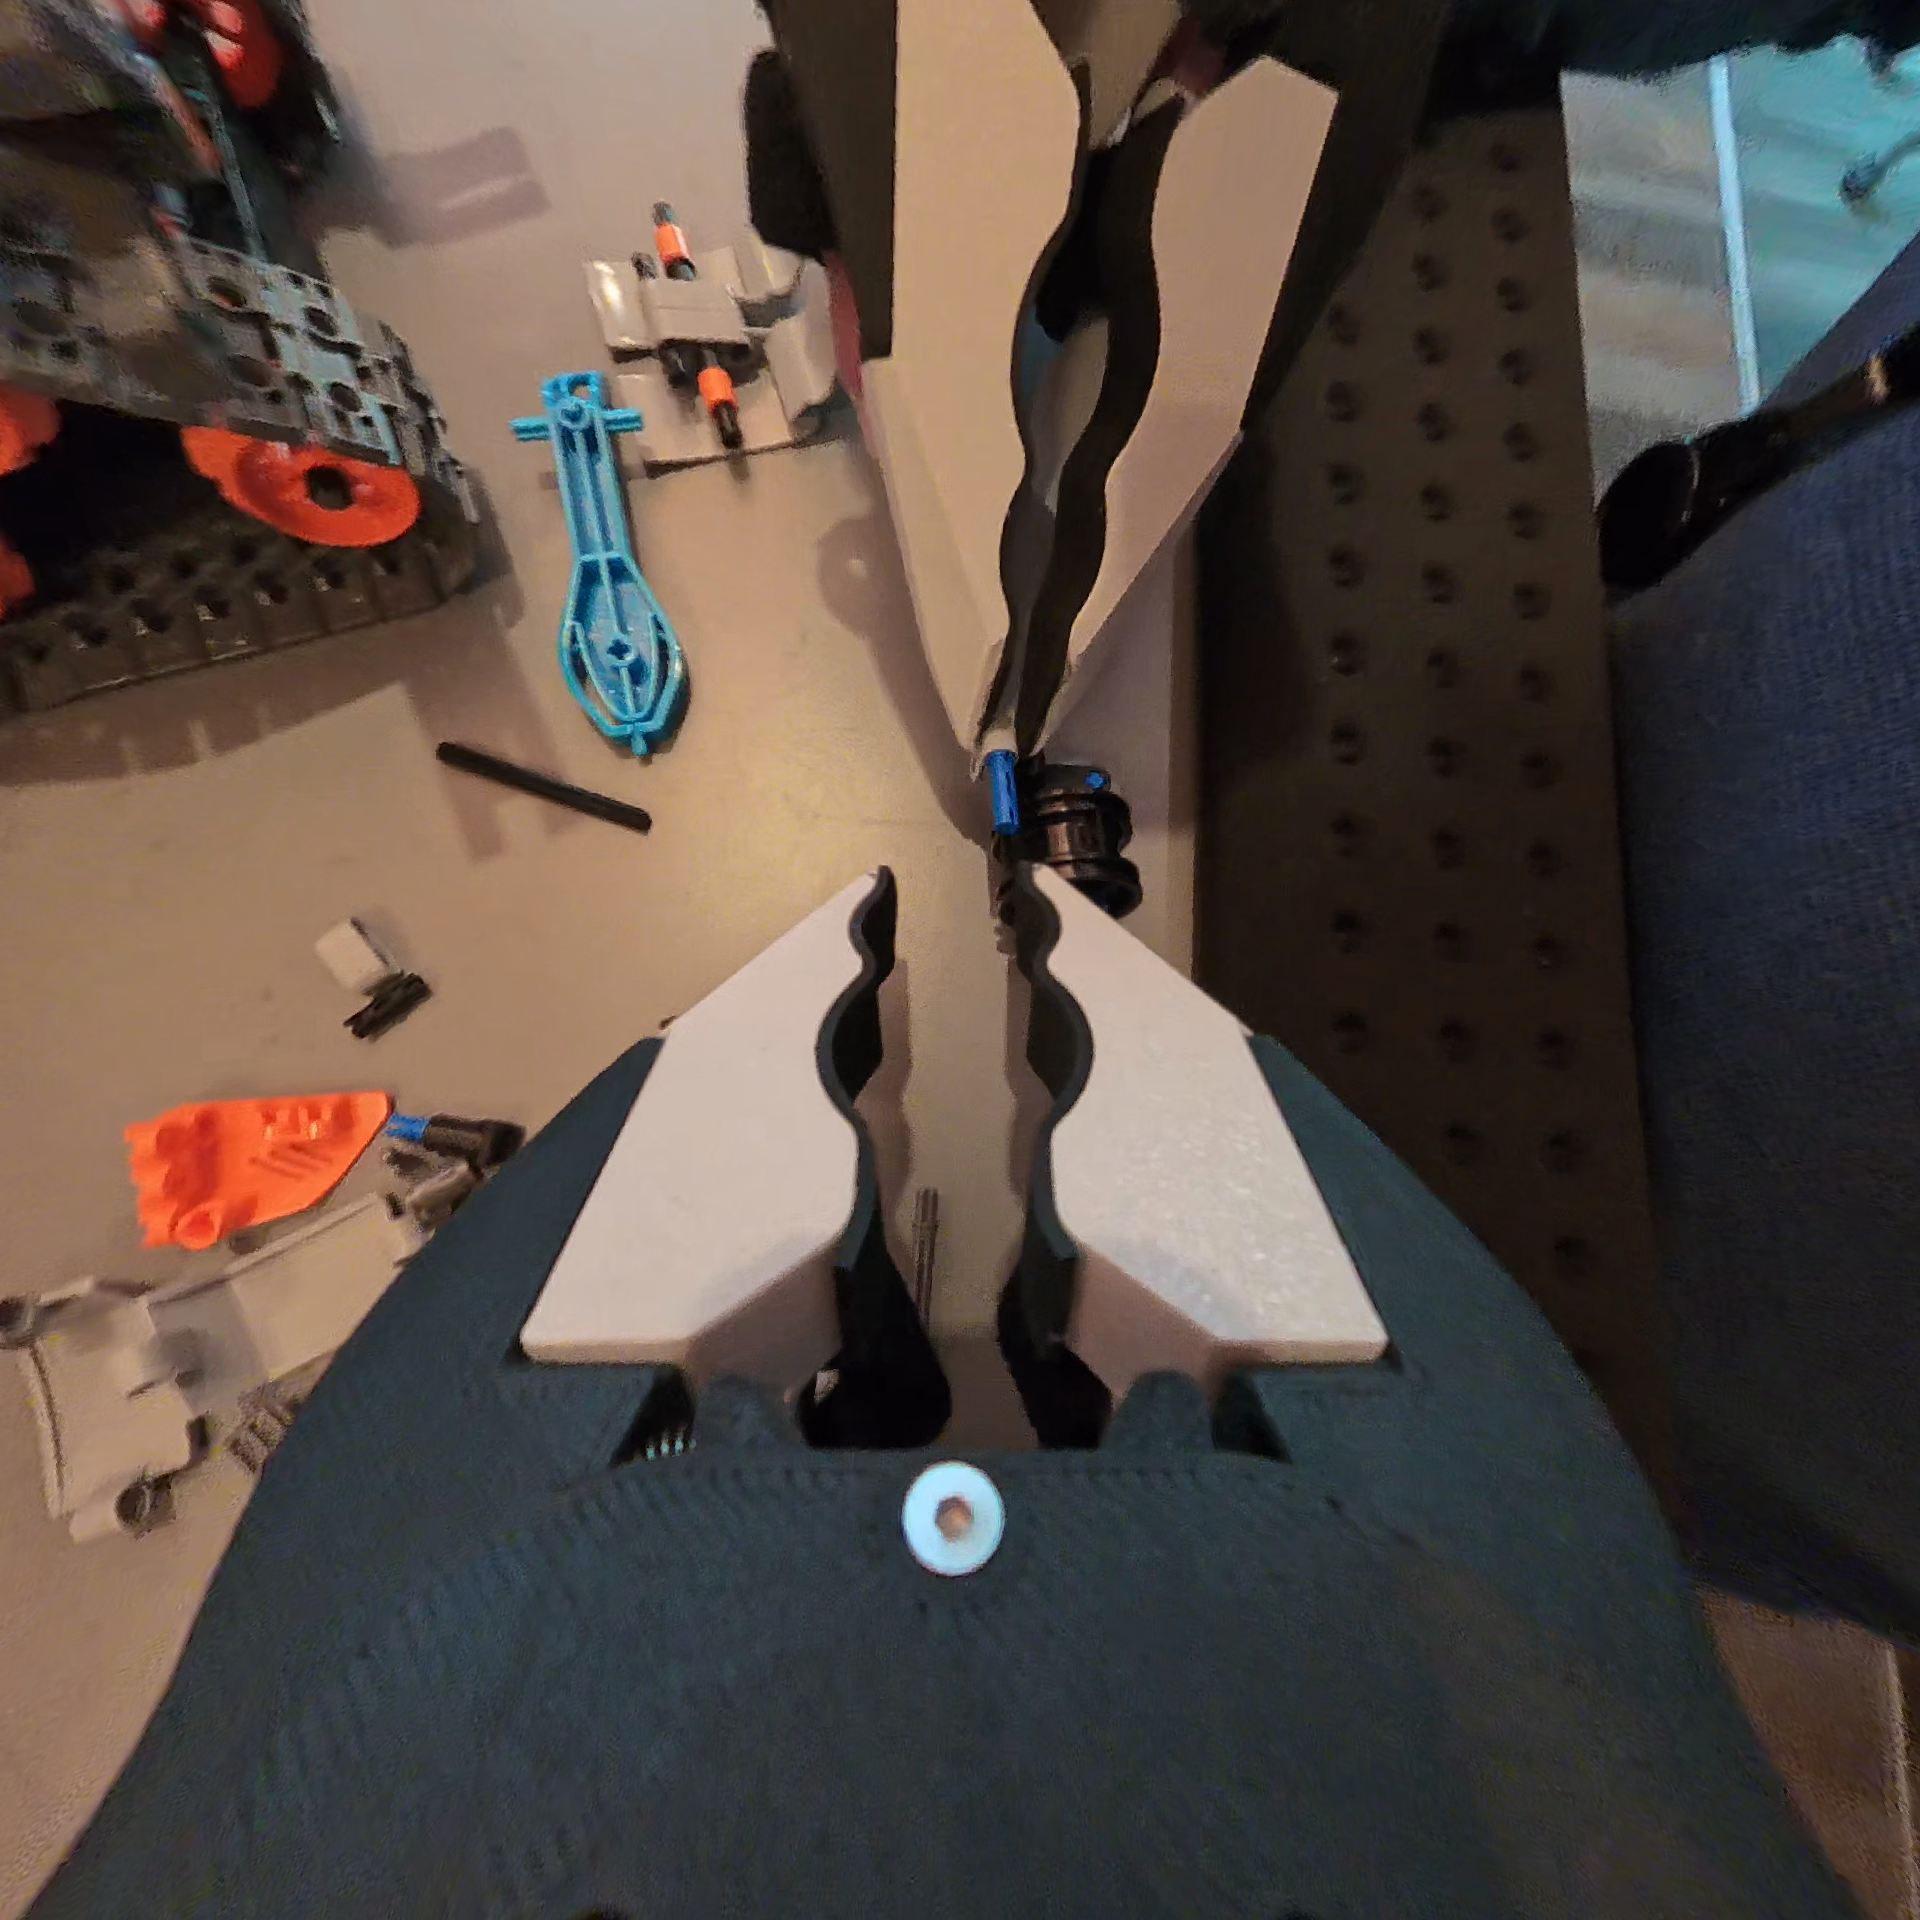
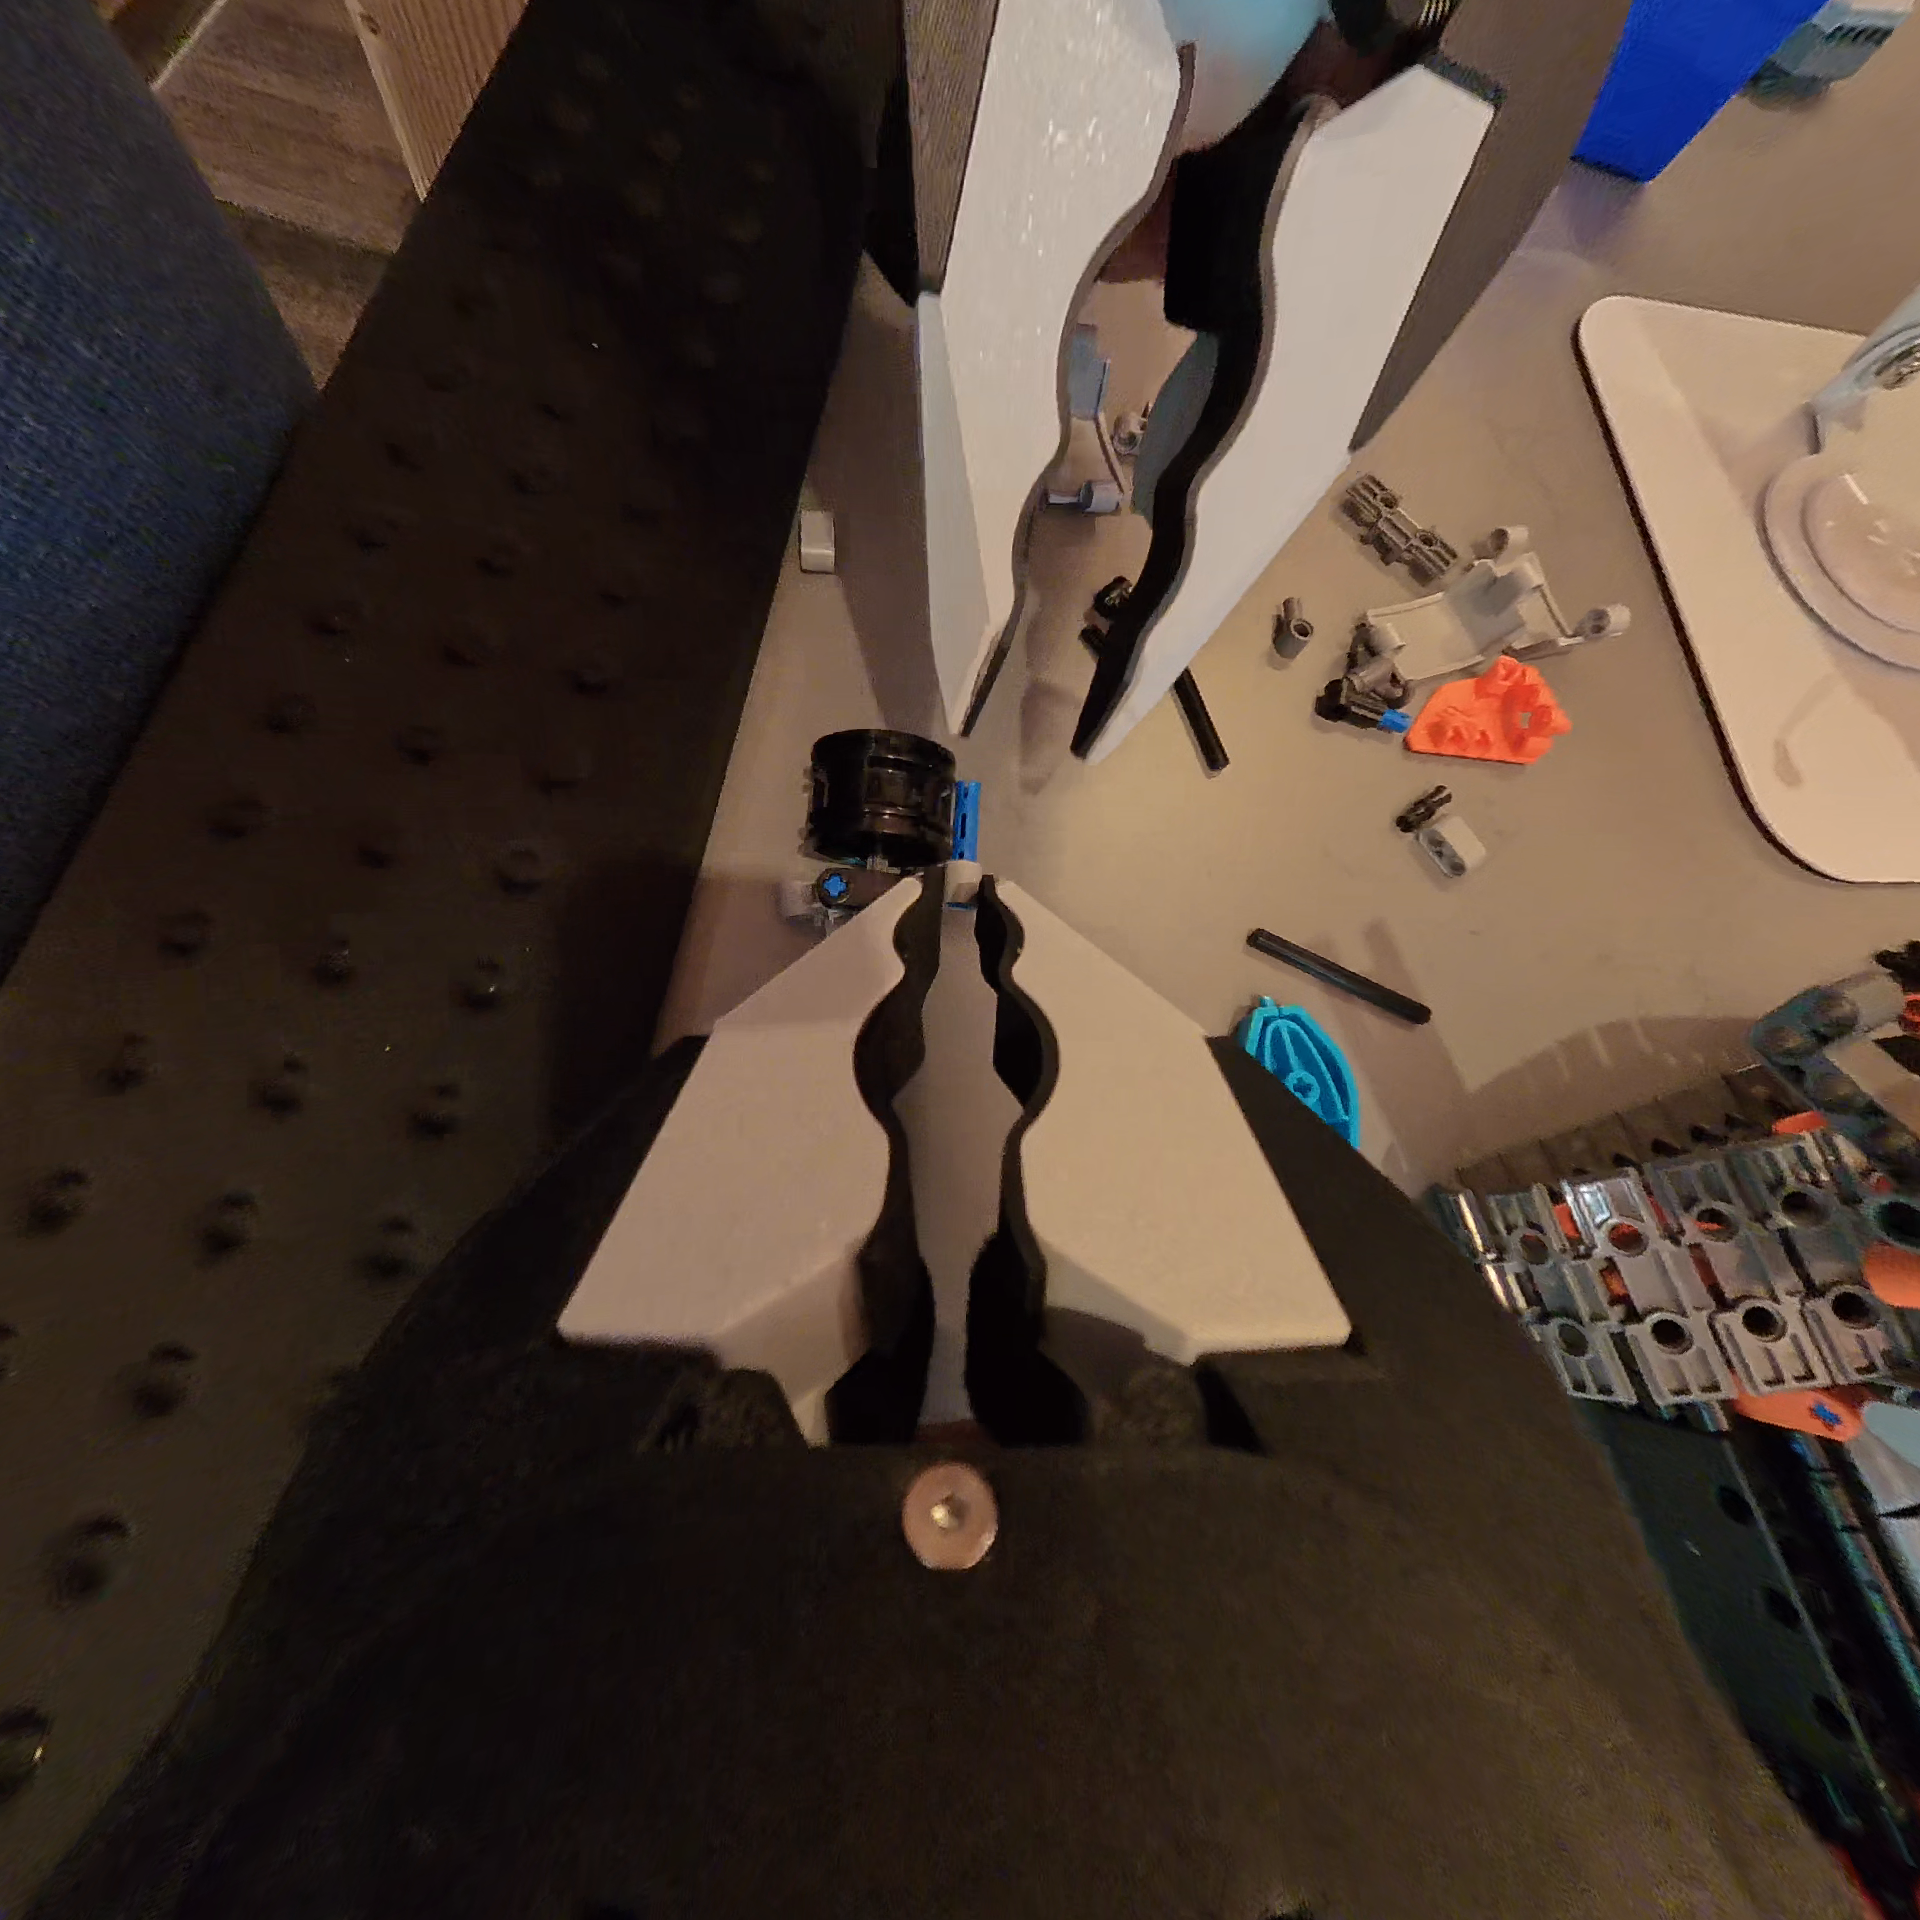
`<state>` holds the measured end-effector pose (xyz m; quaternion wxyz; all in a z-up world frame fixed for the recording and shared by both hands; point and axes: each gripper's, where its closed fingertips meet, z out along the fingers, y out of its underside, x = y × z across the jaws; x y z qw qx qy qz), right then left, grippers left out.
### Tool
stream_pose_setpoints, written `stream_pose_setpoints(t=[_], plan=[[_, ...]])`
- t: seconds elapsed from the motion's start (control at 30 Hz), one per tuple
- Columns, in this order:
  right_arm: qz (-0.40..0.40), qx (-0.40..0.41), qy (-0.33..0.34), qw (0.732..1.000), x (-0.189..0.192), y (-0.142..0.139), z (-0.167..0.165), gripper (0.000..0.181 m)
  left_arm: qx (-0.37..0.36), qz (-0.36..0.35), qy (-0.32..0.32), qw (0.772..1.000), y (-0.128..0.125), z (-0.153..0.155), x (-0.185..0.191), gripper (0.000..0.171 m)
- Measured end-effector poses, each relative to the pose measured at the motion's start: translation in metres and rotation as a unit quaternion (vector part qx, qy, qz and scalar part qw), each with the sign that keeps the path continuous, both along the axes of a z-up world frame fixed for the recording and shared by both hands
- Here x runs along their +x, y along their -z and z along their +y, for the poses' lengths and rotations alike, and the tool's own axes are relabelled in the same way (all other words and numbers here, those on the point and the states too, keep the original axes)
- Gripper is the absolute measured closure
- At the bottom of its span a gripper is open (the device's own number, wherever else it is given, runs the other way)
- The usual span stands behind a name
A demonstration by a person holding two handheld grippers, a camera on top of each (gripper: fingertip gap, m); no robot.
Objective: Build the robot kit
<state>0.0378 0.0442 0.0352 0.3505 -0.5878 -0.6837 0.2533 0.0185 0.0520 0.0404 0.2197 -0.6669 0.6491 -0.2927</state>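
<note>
My right gripper point(image 2: 951, 891) is shut on a small blue pin point(image 2: 967, 821) that sits against a black wheel hub point(image 2: 881, 795) on the grey table. In the left wrist view the right gripper point(image 1: 1000, 743) comes down from the top, with the blue pin point(image 1: 1003, 795) sticking out of its tips beside the hub point(image 1: 1081, 836). My left gripper point(image 1: 956, 894) is open and empty, with its tips just short of the pin and hub. In the right wrist view the left gripper point(image 2: 1029, 732) points down from the top, jaws apart.
A black perforated board point(image 1: 1434, 623) borders the hub's side. A tracked grey and orange model point(image 1: 208, 468) stands on the table, along with a teal tool point(image 1: 613, 582), a black axle point(image 1: 540, 787), an orange panel point(image 1: 249, 1158) and loose grey parts. A white tray point(image 2: 1683, 499) lies farther off. The black axle point(image 1: 540, 787) is about 9 cm from both grippers' fingertips. My right wrist view point(image 2: 1343, 971) looks at it from another angle.
</note>
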Motion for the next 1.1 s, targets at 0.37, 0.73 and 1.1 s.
stream_pose_setpoints(t=[0.37,0.73,1.1], plan=[[-0.021,-0.003,-0.002,1.000,0.003,-0.010,0.007,0.177,0.056,-0.068,-0.091,0.992,-0.014,0.015,-0.027,0.148],[-0.087,-0.021,-0.014,0.996,-0.011,0.002,0.008,0.177,0.091,-0.106,-0.124,0.982,-0.012,0.018,-0.042,0.146],[-0.084,-0.040,0.013,0.996,-0.009,0.005,0.015,0.176,0.119,-0.077,-0.196,0.970,-0.023,0.038,-0.095,0.137]])
